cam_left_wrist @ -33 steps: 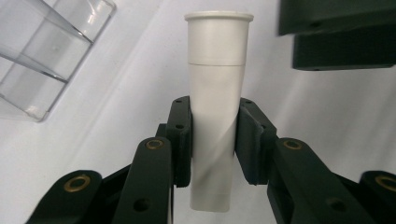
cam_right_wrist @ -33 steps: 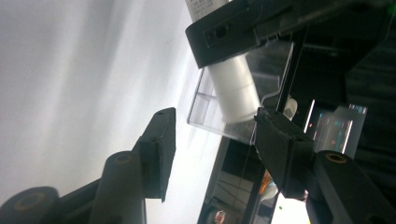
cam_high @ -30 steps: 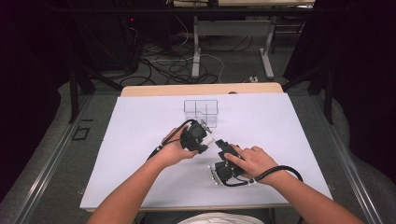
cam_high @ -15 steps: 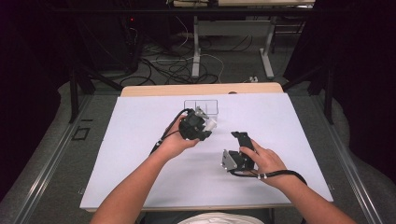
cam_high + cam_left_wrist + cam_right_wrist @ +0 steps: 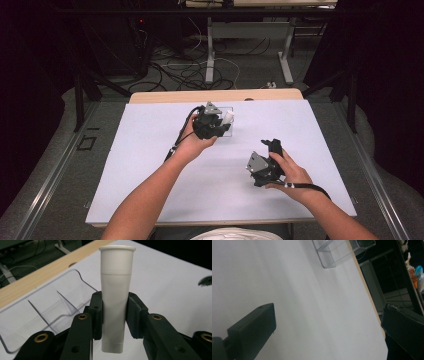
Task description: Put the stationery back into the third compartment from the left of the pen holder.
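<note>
Having carried the white tube (image 5: 116, 297), clenched in our left gripper (image 5: 212, 122), far to the clear divided organizer (image 5: 53, 312), we've drawn our released right gripper (image 5: 267, 160) back near-right, so insertion looks next.

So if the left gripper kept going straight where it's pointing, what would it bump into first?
Probably the clear organizer. The left gripper, shut on a white tube, points toward the table's far edge, with the organizer just ahead and slightly to one side. Depth is unclear, so the tube might pass over it.

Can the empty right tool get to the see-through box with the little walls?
Probably yes. The open right tool has only bare white table between it and the clear plastic divided box, though the left tool hovers there holding a white tube.
</note>
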`<state>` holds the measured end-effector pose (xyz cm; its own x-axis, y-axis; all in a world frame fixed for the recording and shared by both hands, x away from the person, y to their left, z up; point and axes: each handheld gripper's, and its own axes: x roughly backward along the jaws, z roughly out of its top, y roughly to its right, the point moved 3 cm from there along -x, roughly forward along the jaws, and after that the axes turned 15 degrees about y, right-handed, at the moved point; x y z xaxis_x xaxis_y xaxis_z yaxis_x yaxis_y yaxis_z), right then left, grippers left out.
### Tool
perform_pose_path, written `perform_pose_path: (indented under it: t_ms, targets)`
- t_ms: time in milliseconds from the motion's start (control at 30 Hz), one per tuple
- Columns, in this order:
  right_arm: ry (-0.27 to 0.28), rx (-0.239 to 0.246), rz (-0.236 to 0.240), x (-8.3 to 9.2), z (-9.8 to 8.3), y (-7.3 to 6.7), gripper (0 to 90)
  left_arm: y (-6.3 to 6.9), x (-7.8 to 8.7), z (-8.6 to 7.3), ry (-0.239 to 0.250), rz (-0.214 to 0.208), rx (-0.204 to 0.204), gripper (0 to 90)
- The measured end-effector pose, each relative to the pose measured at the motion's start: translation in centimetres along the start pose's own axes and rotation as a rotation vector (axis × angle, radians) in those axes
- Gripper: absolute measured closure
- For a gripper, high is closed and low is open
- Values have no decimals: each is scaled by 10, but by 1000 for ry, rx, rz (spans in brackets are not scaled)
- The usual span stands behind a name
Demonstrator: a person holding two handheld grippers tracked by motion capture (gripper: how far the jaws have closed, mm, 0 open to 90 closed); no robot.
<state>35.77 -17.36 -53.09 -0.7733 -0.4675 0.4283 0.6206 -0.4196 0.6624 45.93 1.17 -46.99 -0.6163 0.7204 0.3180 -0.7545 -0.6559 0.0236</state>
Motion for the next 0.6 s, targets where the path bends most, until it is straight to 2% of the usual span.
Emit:
perform_pose_path:
  t_ms: [33, 233, 367, 400, 500, 533, 600]
  targets:
    - [0, 10, -2, 0, -1, 3, 0, -1, -2, 2, 21, 8, 7, 697]
    - [0, -146, -17, 2, -11, 9, 0, -5, -10, 12, 99, 46, 29, 697]
    - [-11, -174, -39, 4, -16, 13, 0, -7, -17, 13, 146, 78, 43, 696]
    - [3, -196, -34, 4, -17, 13, 0, -8, -20, 13, 166, 88, 54, 697]
    - [-1, -197, -40, 4, -20, 14, 0, -9, -25, 14, 185, 105, 58, 697]
    - [-1, -211, -30, 4, -20, 14, 0, -10, -26, 13, 192, 114, 61, 697]
    - [0, -217, -43, 4, -21, 15, 0, -12, -30, 13, 213, 129, 69, 697]
